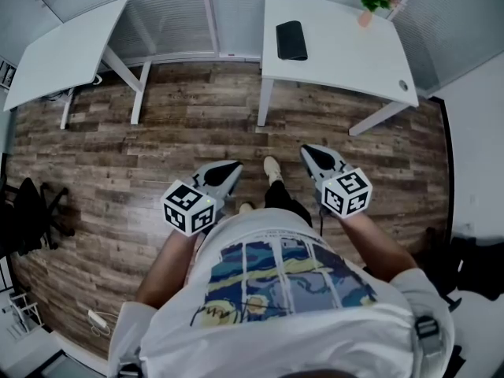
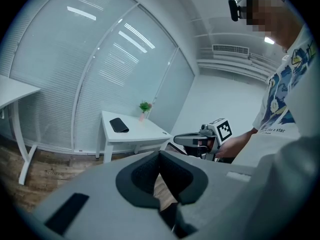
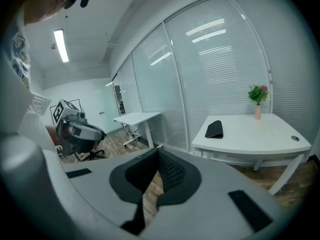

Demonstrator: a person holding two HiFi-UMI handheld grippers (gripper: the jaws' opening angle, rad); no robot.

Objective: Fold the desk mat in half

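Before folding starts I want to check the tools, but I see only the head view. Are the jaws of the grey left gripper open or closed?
Observer: The left gripper is shut, its jaws together, nothing between them.
Operator: And the grey right gripper?
Observer: The right gripper is shut too, and empty.
Operator: How does the black soft desk mat look from the side?
Observer: On the white desk, the desk mat looks thick, not one flat sheet; whether it is doubled I cannot tell.
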